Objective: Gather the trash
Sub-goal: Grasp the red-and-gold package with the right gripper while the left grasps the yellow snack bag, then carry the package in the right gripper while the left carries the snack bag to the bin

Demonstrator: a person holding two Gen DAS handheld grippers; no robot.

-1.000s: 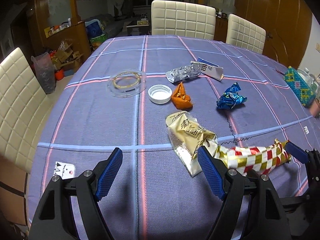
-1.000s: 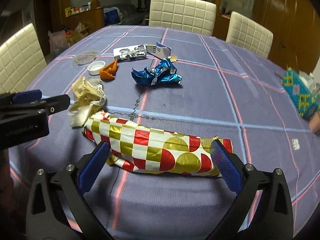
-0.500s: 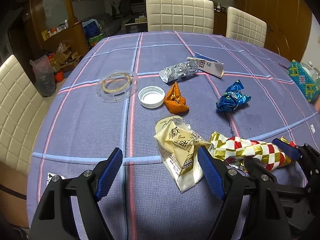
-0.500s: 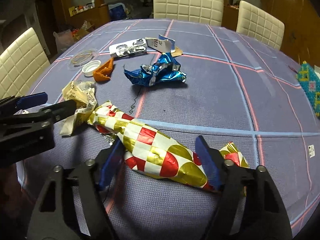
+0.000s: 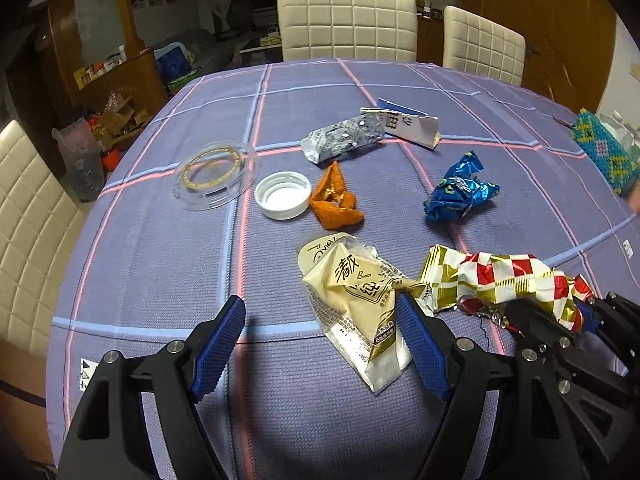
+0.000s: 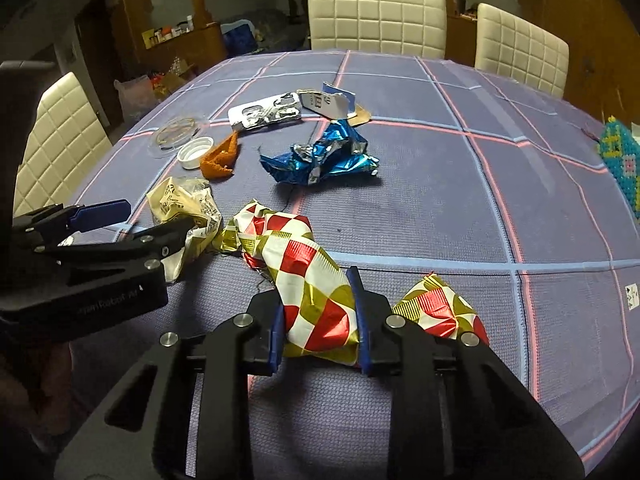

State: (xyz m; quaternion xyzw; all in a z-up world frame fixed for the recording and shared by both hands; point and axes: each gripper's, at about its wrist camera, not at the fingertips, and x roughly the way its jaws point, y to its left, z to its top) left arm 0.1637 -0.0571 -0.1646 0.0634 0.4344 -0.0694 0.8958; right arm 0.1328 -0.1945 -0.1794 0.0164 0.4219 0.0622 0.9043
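My right gripper (image 6: 318, 320) is shut on the red, white and gold checked wrapper (image 6: 308, 276), squeezing its middle; the wrapper also shows in the left wrist view (image 5: 500, 276). My left gripper (image 5: 320, 344) is open, its right finger beside the cream snack packet (image 5: 356, 300), which also shows in the right wrist view (image 6: 188, 208). Beyond lie a crumpled blue foil wrapper (image 5: 458, 192), an orange wrapper (image 5: 334, 200), a white cap (image 5: 283, 195), a clear lid (image 5: 214, 176), a silver blister pack (image 5: 340, 142) and a torn white carton (image 5: 408, 124).
All lies on a purple checked tablecloth (image 5: 160, 248). Cream padded chairs (image 5: 346, 24) stand around the table. A beaded turquoise box (image 5: 604, 152) sits at the right edge. A small white label (image 6: 632, 296) lies near the right.
My right gripper has closed on the checked wrapper and crumpled it. The left gripper has moved forward toward the cream packet and stays open.
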